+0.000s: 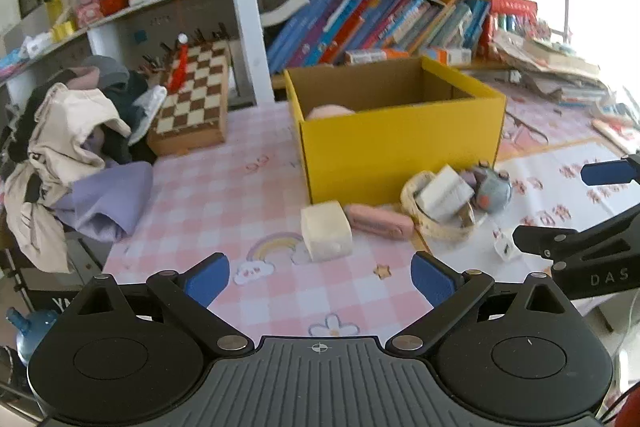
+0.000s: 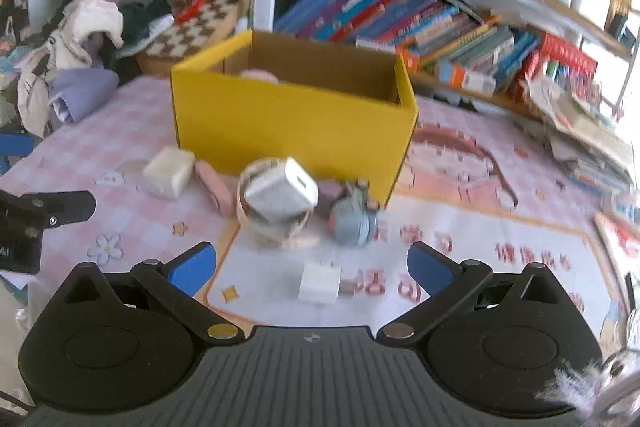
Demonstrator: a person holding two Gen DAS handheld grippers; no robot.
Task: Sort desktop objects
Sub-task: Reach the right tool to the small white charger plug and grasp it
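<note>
Both grippers hover over the pink checked tabletop (image 1: 192,203), the left gripper (image 1: 320,279) and right gripper (image 2: 312,269) each with jaws spread wide and empty. Nearest the right one lies a small white charger (image 2: 320,283). Beyond sit a cream block (image 1: 326,235), a pink case (image 1: 380,221), a tape roll (image 2: 272,223) holding a white adapter (image 2: 282,195), and a grey plush (image 2: 354,223). Farthest stands the yellow box (image 1: 396,143).
</note>
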